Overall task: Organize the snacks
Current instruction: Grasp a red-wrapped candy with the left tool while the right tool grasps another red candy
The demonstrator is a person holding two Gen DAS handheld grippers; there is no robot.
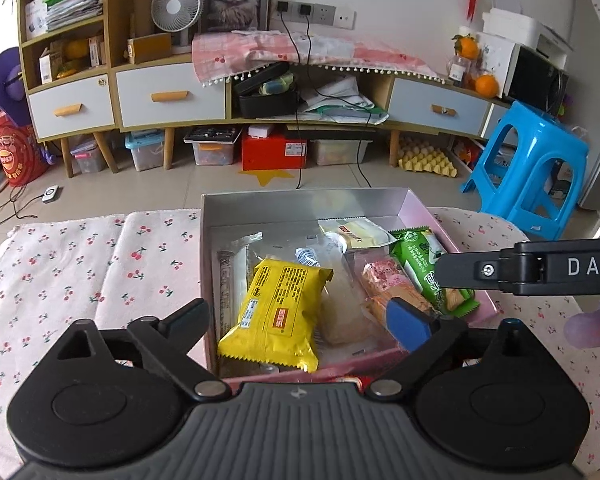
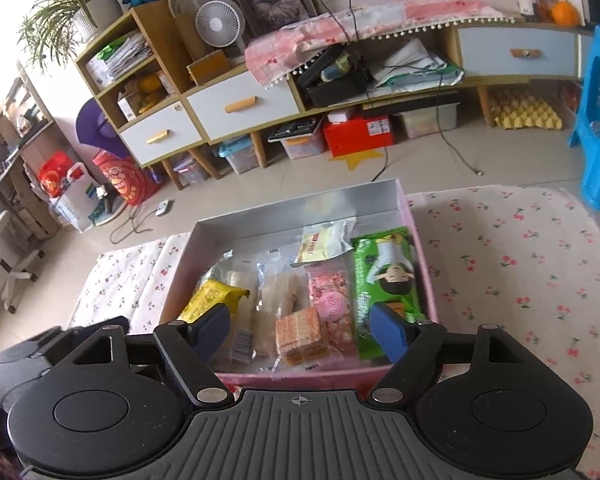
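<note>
We see both grippers spread wide and holding nothing, hovering at the near edge of the pink box (image 2: 418, 224).

Left gripper (image 1: 300, 322): the yellow packet (image 1: 278, 312) lies right between its fingers at 12 o'clock, long axis running roughly 1-to-7, so close to in line with the fingers, and its near end is tipped up against the box's front wall. Left arm is clearly the nearer one for this packet; in the right wrist view it sits off at 10 o'clock, partly behind a pad.

Right gripper (image 2: 300, 334): the wafer pack (image 2: 302, 334) lies dead ahead at 12, the pink biscuit pack (image 2: 330, 300) is touching it at 1, and the green packet (image 2: 384, 288) is at 2, long axis 12-to-6, hard against the box's right wall.

Also in the box: a clear wrapped bar (image 1: 232, 276) at 11 of the left gripper along the left wall, and a cream packet (image 1: 360, 232) at the far end.

In the way: the snacks are packed touching side by side, so we judge there's little gap for a finger beside any one. The right gripper's arm crosses the left view at 3 o'clock over the green packet, which risks a clash. The cherry-print cloth (image 2: 520, 264) surrounds the box.
</note>
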